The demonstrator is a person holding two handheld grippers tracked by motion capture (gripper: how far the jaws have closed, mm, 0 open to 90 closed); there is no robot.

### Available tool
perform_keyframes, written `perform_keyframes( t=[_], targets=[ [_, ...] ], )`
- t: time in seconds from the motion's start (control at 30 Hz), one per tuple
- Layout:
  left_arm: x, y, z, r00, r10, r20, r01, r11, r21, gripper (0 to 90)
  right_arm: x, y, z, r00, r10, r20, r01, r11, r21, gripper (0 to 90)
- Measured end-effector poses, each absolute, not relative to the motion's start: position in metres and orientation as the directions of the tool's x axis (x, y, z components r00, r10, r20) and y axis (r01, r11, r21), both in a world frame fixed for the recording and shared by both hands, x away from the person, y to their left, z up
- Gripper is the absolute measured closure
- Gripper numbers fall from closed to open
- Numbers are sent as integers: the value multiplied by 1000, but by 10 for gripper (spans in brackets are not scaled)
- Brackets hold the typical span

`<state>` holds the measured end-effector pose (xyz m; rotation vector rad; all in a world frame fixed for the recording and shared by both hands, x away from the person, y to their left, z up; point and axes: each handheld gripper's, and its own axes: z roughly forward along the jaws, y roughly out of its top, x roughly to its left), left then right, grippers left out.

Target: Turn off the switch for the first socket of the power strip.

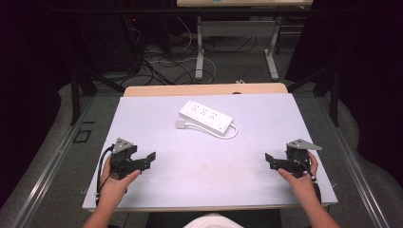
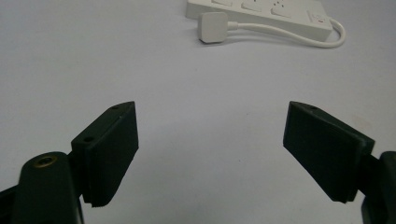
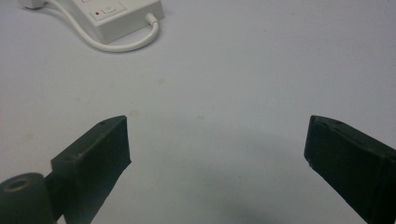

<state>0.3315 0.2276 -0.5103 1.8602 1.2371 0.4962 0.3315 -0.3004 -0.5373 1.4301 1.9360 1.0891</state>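
White plastic power strip, oblong with several sockets on its top face, is seen lying flat on the pale grey-white bench, toward the far middle of the surface and set at a slant. A short white cable is looped out from the strip's near right end and is run back along its near side to a square white plug, which is laid on the bench just beside the strip's left end. A small red mark and a switch are noted on the strip's end in the right gripper view.

Left claw, black, is held in the person's left hand near the bench's front left corner. Its jaws are spread wide apart, with nothing between them. In the left gripper view the strip and plug are seen well ahead of the jaws, apart from them.

Right claw, black, is held in the right hand near the front right of the bench. Its jaws are likewise spread wide, nothing being gripped. A grey three-cornered plate is carried on top of each gripper.

Both claws are pointed inward toward the bench's middle, well apart from each other and from the strip. Bare bench surface, faintly speckled, is recorded between and ahead of the jaws in both gripper views.
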Motion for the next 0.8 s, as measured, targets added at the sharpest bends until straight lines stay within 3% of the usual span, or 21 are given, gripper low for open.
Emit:
perform_keyframes(
  t=[0.8],
  targets=[
    [363, 200, -476, 469, 873, -131, 567, -184, 803, 223, 332, -298, -540, -333, 940, 70, 561, 138, 816, 68]
  ],
)
